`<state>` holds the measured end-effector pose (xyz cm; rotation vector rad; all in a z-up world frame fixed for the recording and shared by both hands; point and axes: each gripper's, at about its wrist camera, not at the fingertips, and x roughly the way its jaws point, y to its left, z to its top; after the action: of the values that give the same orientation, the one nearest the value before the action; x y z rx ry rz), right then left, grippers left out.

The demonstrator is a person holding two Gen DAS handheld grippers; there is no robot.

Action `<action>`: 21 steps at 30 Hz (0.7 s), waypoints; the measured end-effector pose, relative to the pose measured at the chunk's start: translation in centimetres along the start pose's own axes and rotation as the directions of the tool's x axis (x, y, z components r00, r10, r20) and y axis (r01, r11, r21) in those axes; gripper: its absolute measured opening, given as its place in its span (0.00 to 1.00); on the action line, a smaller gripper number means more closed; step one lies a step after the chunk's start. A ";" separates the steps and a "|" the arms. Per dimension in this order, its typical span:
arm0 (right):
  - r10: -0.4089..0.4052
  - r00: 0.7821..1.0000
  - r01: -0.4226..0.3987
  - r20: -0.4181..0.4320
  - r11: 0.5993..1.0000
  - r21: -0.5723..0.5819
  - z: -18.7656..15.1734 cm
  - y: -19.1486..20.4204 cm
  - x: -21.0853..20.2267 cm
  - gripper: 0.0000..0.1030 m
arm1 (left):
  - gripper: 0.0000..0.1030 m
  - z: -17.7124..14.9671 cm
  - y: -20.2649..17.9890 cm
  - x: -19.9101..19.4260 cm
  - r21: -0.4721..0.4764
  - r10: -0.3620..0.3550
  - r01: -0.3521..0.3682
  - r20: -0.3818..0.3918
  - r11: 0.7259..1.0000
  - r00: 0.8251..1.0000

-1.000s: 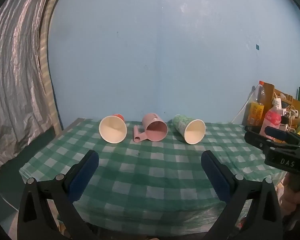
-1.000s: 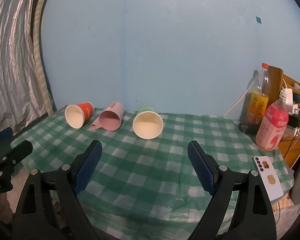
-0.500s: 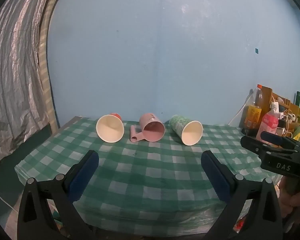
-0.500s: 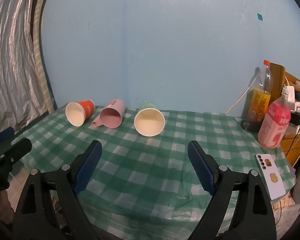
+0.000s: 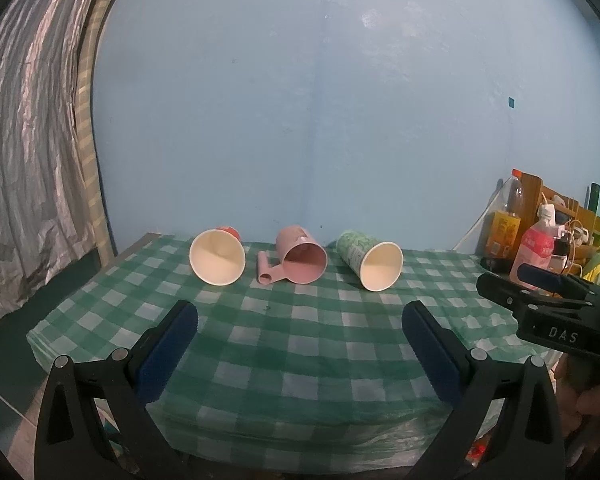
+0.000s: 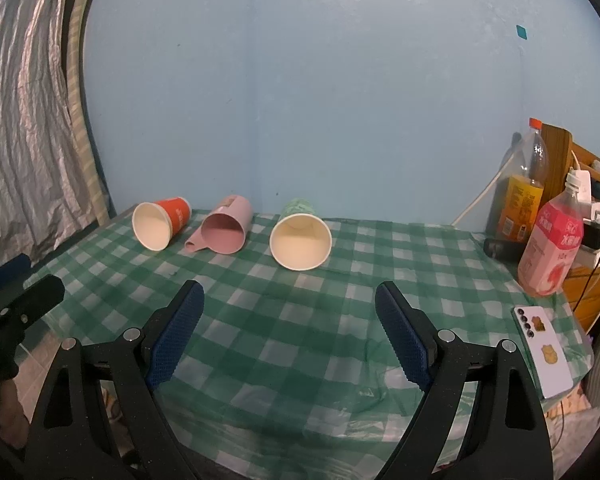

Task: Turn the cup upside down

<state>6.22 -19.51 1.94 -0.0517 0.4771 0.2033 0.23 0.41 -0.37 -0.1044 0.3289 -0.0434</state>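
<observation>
We held both the left gripper (image 5: 300, 332) and right gripper (image 6: 290, 312) with fingers wide, holding nothing, short of three cups lying sideways at the worktop's (image 6: 340, 320) far edge: red paper cup (image 6: 160, 224), pink plastic mug (image 6: 224, 232), green paper cup (image 6: 300, 236). Approach seemingly underway; next, reach forward and grasp one cup's wall.

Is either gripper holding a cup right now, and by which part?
Neither. The left gripper and right gripper are both open and empty.

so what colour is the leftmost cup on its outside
Red-orange cup; the right wrist view shows it best.

Both wrist views face the wall across the table (image 5: 300, 344); sharing three cups.
</observation>
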 end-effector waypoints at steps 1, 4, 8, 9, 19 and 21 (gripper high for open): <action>-0.001 1.000 0.001 -0.001 1.000 0.001 0.0 0.0 0.0 0.84 | 1.00 0.0 0.0 0.0 0.001 0.002 -0.002 0.002 1.000 1.000; 0.001 1.000 -0.001 -0.002 1.000 0.002 0.0 -0.1 0.0 0.84 | 1.00 0.0 0.0 0.0 0.001 0.003 -0.003 -0.001 1.000 1.000; 0.003 1.000 -0.003 -0.003 1.000 0.002 0.0 0.0 0.1 0.84 | 1.00 0.0 0.1 0.0 0.004 0.002 -0.002 -0.001 1.000 1.000; 0.004 1.000 -0.004 -0.003 1.000 0.002 -0.1 0.0 0.1 0.84 | 1.00 0.0 0.1 0.0 0.003 0.002 -0.002 0.000 1.000 1.000; 0.000 1.000 0.000 -0.007 1.000 0.005 -0.1 0.0 0.2 0.84 | 1.00 -0.1 0.3 0.0 0.003 0.006 -0.006 -0.008 1.000 1.000; 0.001 1.000 -0.001 -0.008 1.000 0.009 -0.1 -0.1 0.2 0.84 | 1.00 -0.1 0.3 0.0 0.004 0.007 -0.007 -0.009 1.000 1.000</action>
<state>6.37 -19.54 1.75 -0.0432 0.4863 0.2015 0.23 0.74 -0.47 -0.0991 0.3384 -0.0380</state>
